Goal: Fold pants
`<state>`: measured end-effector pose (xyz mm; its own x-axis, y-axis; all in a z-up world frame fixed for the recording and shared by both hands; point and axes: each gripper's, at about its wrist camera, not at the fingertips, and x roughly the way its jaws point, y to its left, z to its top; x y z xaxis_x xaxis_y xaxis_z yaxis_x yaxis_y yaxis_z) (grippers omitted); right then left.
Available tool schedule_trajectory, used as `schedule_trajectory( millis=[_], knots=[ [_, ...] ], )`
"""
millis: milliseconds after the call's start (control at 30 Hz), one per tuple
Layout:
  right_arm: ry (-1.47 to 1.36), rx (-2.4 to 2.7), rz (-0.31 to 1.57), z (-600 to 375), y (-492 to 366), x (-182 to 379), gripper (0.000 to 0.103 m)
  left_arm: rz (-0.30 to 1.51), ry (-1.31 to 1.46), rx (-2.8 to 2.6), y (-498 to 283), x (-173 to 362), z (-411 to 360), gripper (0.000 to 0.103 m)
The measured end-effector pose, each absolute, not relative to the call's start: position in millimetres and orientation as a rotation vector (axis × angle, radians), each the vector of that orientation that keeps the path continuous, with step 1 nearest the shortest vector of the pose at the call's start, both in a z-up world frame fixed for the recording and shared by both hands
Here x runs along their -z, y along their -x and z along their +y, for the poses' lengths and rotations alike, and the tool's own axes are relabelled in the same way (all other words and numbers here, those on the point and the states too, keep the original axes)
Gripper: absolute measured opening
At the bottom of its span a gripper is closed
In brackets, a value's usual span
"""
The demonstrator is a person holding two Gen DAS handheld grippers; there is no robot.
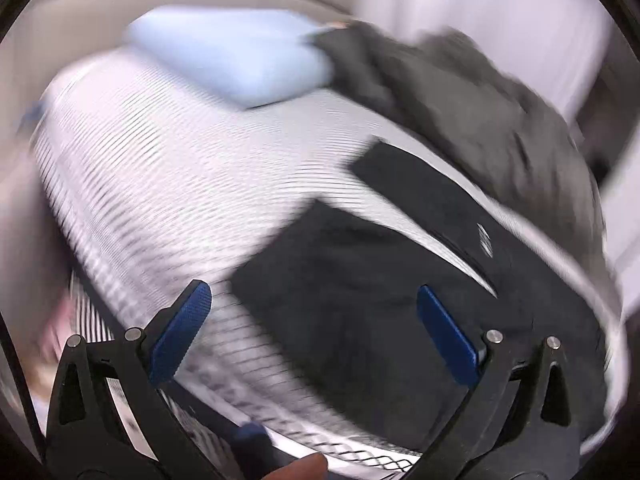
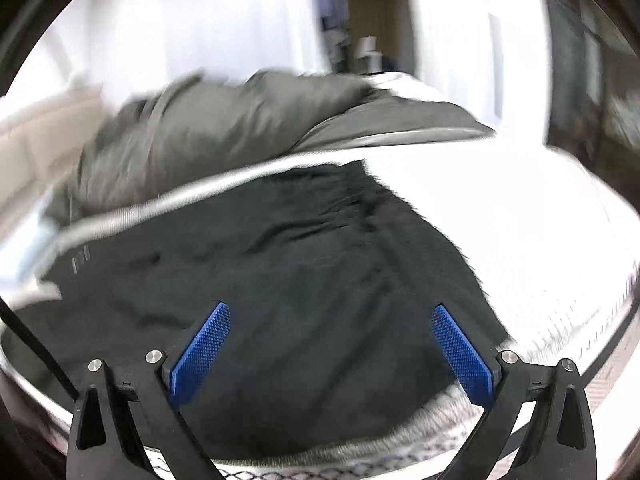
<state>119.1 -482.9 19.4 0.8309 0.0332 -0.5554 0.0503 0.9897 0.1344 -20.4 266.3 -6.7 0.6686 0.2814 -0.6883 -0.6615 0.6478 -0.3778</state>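
Hovering over a striped bed (image 1: pixel 160 168), both tongs are spread wide and gripping nothing. Left tongs (image 1: pixel 314 304) hang above the near part of the bed, their blue pads (image 1: pixel 180 332) well apart, one over the stripes and the other over dark cloth. Right tongs (image 2: pixel 330 322) gape just as wide, directly above the black pants (image 2: pixel 300 280), which lie spread and rumpled on the bed near its close edge. From the left wrist view, those pants (image 1: pixel 360 280) show two dark legs parted by a wedge of striped sheet. Beyond them, a grey garment (image 2: pixel 208 128) is heaped toward the far side of the bed. Farther still, a pale blue pillow (image 1: pixel 232 56) rests near the far edge, touching the grey heap. Everything is smeared with motion blur, so finer detail is lost.
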Motion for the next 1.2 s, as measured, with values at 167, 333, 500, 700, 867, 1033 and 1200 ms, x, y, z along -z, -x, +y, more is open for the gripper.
schedule_trajectory(
  millis=[167, 333, 500, 700, 867, 1033, 1200],
  knots=[
    [-0.318, 0.012, 0.601, -524.0, -96.0, 1.5, 0.103, 0.598, 0.846, -0.440, 38.6, 32.6, 291.4, 0.090],
    [-0.354, 0.025, 0.638, -534.0, -86.7, 20.3, 0.103, 0.627, 0.889, -0.289, 18.9, 49.2, 286.7, 0.071],
    [-0.405, 0.018, 0.632, -540.4, -82.3, 29.5, 0.102, 0.651, 0.922, -0.353, -5.0, 61.3, 295.4, 0.052],
    [-0.512, 0.037, 0.589, -565.9, -71.4, 29.6, 0.102, 0.680, 0.796, -0.484, -25.1, 55.1, 284.1, 0.024],
    [-0.576, -0.010, 0.542, -573.8, -71.3, 25.2, 0.100, 0.674, 0.699, -0.504, -24.7, 45.9, 255.4, 0.024],
    [-0.589, -0.001, 0.540, -582.0, -96.6, 25.4, 0.097, 0.698, 0.689, -0.459, -6.0, 48.9, 239.0, 0.024],
    [-0.579, 0.038, 0.586, -580.8, -124.7, 37.0, 0.092, 0.692, 0.689, -0.438, 0.2, 52.0, 233.2, 0.025]
  ],
)
